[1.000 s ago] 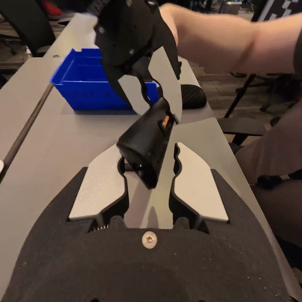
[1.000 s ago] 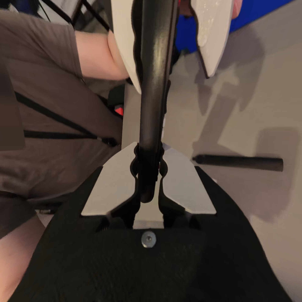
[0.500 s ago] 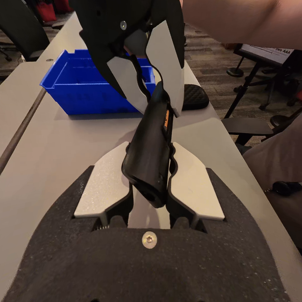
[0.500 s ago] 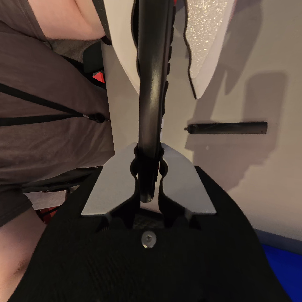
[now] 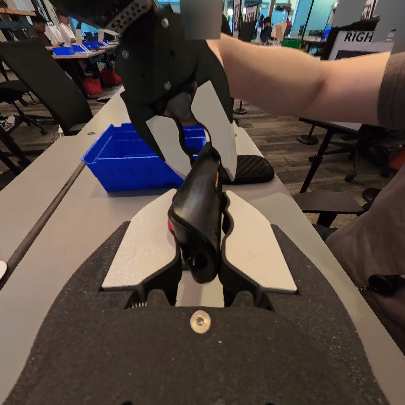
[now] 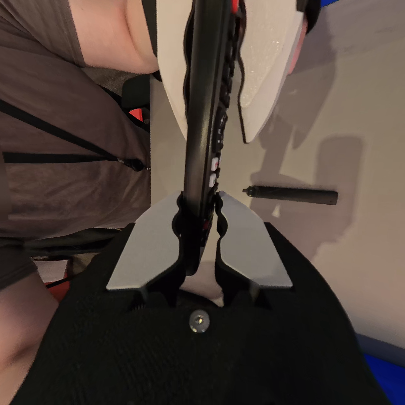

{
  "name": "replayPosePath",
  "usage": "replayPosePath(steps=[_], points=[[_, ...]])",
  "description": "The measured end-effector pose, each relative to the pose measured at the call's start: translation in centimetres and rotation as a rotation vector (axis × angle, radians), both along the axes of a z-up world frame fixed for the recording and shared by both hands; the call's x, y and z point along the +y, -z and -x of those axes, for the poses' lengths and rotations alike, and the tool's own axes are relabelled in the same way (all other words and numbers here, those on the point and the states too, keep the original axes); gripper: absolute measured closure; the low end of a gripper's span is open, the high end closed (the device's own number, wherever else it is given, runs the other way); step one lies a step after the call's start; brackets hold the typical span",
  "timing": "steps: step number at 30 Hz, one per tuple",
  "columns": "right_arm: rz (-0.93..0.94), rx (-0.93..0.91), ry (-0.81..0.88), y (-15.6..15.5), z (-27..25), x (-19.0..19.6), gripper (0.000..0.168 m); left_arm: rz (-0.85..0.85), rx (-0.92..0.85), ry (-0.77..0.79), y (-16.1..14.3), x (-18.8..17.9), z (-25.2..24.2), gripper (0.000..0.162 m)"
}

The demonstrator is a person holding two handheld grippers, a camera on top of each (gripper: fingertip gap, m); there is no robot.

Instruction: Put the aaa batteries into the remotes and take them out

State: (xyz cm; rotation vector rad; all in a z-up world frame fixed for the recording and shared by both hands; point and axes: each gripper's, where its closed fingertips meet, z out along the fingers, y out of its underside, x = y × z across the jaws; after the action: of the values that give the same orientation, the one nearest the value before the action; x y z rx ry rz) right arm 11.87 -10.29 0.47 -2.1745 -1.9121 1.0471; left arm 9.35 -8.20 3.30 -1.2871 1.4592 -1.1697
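A black remote is held in the air between both grippers, above the grey table. My left gripper is shut on its near end, where a red button edge and a round recess show. My right gripper comes down from above and is shut on the far end. In the right wrist view the remote stands on edge with its button side facing right. There my right gripper clamps its near end and the left gripper flanks the far end. No batteries show.
A blue bin stands on the table behind the remote, beside a black quilted pad. A black rod lies on the table to the right. The person's torso is at the table's edge, and office chairs stand around.
My left gripper went from open around the remote's end to shut on it. The remote has turned more upright, and its buttons now show in the right wrist view.
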Motion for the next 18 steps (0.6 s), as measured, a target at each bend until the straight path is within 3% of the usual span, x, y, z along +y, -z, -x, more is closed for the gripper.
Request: replayPosePath(steps=[11,15,18], points=[[-0.075,0.24,0.168,0.4,0.8,1.9,0.139,0.153,-0.115,-0.078,-2.2,1.8,0.8,0.129],[-0.19,0.451,0.343,0.6,0.4,3.6,0.123,0.233,-0.12,-0.12,-2.1,2.6,0.8,0.13],[-0.17,0.677,0.493,0.1,-0.1,3.7,0.102,0.283,-0.167,-0.14,-2.8,3.2,1.3,0.13]])
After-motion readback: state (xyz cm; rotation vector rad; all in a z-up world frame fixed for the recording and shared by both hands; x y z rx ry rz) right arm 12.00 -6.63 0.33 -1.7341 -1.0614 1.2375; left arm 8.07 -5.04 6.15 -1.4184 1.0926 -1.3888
